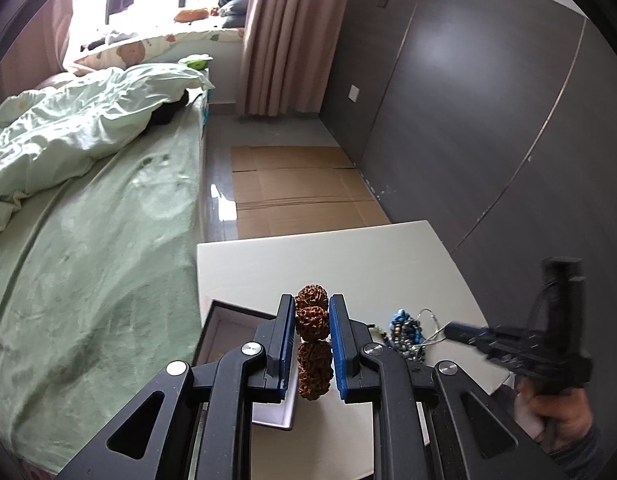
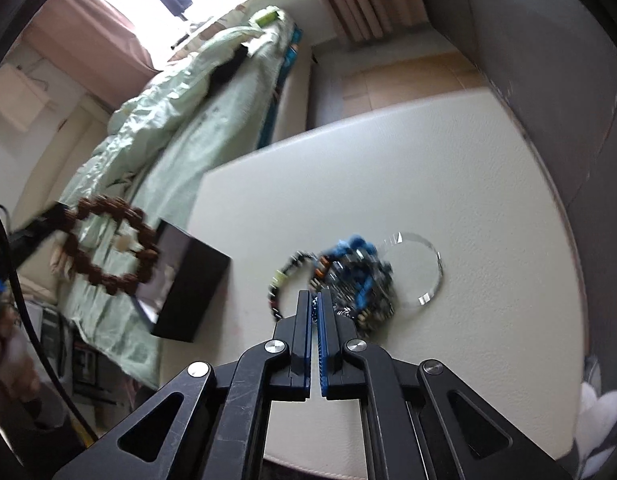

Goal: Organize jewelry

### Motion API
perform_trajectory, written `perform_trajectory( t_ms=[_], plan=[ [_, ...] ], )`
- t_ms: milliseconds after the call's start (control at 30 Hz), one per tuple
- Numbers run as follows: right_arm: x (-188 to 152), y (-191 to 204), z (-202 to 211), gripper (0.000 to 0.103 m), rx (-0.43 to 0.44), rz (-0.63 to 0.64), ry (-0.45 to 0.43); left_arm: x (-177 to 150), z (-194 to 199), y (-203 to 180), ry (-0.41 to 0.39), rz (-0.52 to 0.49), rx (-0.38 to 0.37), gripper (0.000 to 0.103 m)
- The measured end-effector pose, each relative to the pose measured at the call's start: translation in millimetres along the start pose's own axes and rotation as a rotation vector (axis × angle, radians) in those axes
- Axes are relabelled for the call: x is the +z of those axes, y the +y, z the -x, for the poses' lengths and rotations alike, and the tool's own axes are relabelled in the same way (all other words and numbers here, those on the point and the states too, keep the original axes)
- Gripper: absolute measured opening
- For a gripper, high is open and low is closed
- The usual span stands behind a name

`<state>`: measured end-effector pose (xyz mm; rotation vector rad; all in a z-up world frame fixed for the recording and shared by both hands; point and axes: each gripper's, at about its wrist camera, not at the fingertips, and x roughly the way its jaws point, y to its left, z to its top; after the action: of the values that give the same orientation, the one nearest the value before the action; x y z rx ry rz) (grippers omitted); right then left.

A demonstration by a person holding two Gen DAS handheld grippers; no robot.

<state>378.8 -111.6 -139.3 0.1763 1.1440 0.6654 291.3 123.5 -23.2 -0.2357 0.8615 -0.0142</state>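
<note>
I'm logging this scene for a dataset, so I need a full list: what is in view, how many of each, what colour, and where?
bead bracelet: one, brown, held up in the left tool, above the box
box: one, black, open, left edge of the table
jewelry pile: one heap, blue and dark beads, middle of the table
clear ring: one, see-through, lying beside the pile
dark bead bracelet: one, black, left of the pile
table: one, white
bed: one, green sheets, left of the table
cardboard: flat sheets, tan, on the floor
curtain: pink, by the window
left tool: shut on the bead bracelet
right tool: nearly shut, at the pile
</note>
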Motion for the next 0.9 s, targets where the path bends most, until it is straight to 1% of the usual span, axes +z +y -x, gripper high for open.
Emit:
perform_trajectory(
  t_ms=[200, 433, 500, 533, 600, 667, 700, 733, 800, 900],
  plan=[
    [18, 29, 35, 0.004, 0.014, 0.064, -0.074, -9, -5, 19, 0.005, 0.029, 0.02, 0.018],
    [41, 64, 84, 0.004, 0.022, 0.131, -0.178, -25, -26, 39, 0.037, 0.076, 0.021, 0.018],
    [47, 74, 95, 0.004, 0.023, 0.151, -0.2, -28, -30, 41, 0.042, 0.082, 0.004, 0.018],
    [49, 78, 101, 0.004, 0.025, 0.159, -0.212, -29, -31, 44, 0.042, 0.094, -0.017, 0.018],
    [54, 87, 113, 0.004, 0.028, 0.176, -0.236, -30, -32, 47, 0.049, 0.109, -0.013, 0.02],
    [60, 99, 127, 0.004, 0.036, 0.195, -0.263, -31, -31, 51, 0.046, 0.117, 0.011, 0.037],
    [63, 106, 133, 0.004, 0.041, 0.205, -0.275, -32, -29, 53, 0.037, 0.123, 0.004, 0.059],
    [66, 111, 137, 0.004, 0.043, 0.215, -0.286, -33, -25, 55, 0.025, 0.133, -0.009, 0.073],
    [72, 126, 150, 0.004, 0.054, 0.242, -0.309, -35, -18, 59, 0.0, 0.144, -0.012, 0.073],
    [78, 146, 164, 0.004, 0.062, 0.277, -0.338, -37, -11, 62, -0.017, 0.15, -0.01, 0.073]
  ],
)
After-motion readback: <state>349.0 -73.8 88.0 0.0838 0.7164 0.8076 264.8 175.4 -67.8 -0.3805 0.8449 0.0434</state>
